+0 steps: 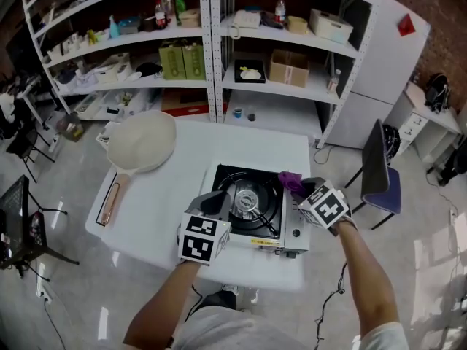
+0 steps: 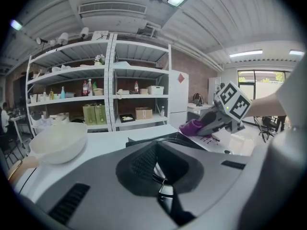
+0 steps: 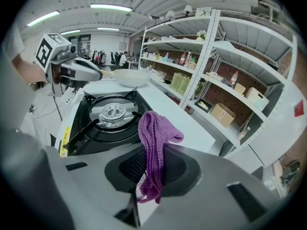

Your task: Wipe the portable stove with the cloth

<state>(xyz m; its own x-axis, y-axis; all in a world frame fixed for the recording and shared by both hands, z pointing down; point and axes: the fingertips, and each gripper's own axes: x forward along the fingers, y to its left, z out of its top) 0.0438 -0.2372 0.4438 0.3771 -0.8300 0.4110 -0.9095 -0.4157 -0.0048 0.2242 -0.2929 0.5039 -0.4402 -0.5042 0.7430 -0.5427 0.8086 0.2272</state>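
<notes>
Grip check first: my right gripper (image 3: pixel 150 176) is clenched on the purple cloth (image 3: pixel 153 138), which stands up from the jaws in a bunched fold with a short tail hanging below. In the head view it hovers at the right edge of the portable stove (image 1: pixel 252 211), above the side panel. I cannot tell whether the cloth touches the metal.

My left gripper (image 2: pixel 161 176) has its jaws drawn together on nothing. It sits over the stove's near left corner and points across the burner (image 3: pixel 114 111).

My worries, judged from here:
- The cloth is a tight wad, so a pass may only drag a narrow ridge across the top.
- If I sweep inward, the loose tail could catch on the black pan supports (image 3: pixel 79 131) round the burner and pull free of the jaws.
- Nothing is holding the stove. A firm push from the right might slide it across the white table (image 1: pixel 164 195), and the closed left claw could only brace it, not grip it.

Further off, a pale pan (image 1: pixel 142 141) with a wooden handle lies well apart at the table's far left, clear of any stroke. Stocked shelves (image 1: pixel 197 42) stand beyond.
</notes>
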